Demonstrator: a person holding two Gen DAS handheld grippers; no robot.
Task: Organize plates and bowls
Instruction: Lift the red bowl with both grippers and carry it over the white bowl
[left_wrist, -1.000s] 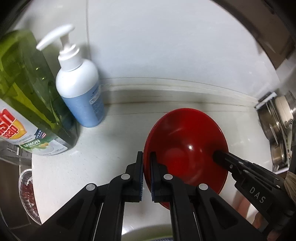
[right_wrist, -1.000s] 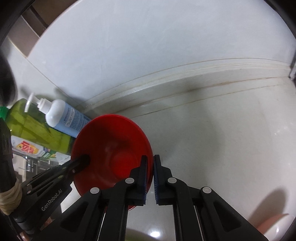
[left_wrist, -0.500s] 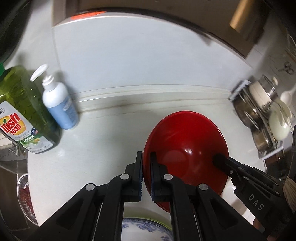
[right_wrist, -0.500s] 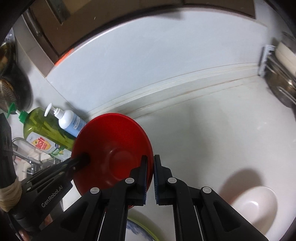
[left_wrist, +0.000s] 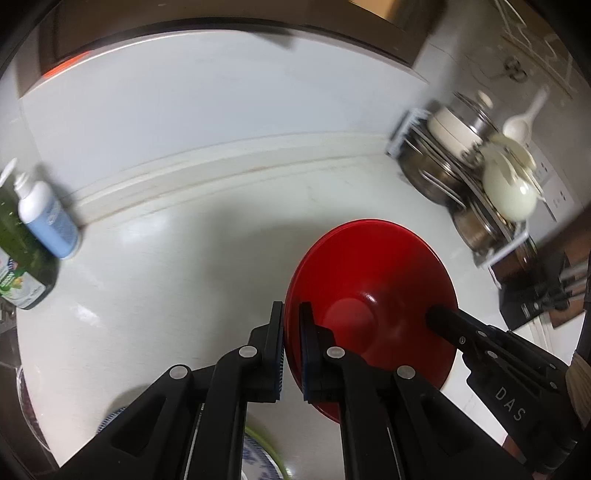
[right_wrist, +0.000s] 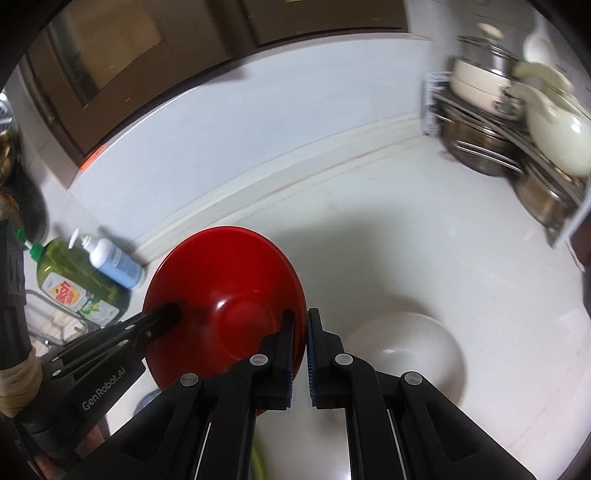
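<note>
In the left wrist view, going left to right, a green soap bottle (left_wrist: 16, 266) and a white pump bottle (left_wrist: 46, 218) stand at nine o'clock against the back wall. The red bowl (left_wrist: 369, 295) is held above the white surface (left_wrist: 177, 280), at about five o'clock in that view. It is clamped at two opposite spots on its rim: the left tool (left_wrist: 291, 345) is closed on the rim at the bowl's nine o'clock, and the right tool (left_wrist: 437, 314) is closed on the rim at its three o'clock. At two o'clock a dish rack (left_wrist: 476, 177) loaded with pots and pale crockery is seen.

In the right wrist view the bowl (right_wrist: 225, 291) sits left of centre, with a white bowl (right_wrist: 406, 347) resting on the surface at about five o'clock, just beside the right tool (right_wrist: 300, 350).

The red bowl is judged light and stiff, probably glossy plastic or lacquer, so the thin rim could slide between the pads if it is tilted. The rim is the only practical hold, and the two opposed grips keep it balanced.

The bowl is round, so no long axis is given; its opening faces up and is tipped toward the cameras, with the foot pointing down toward the surface.
</note>
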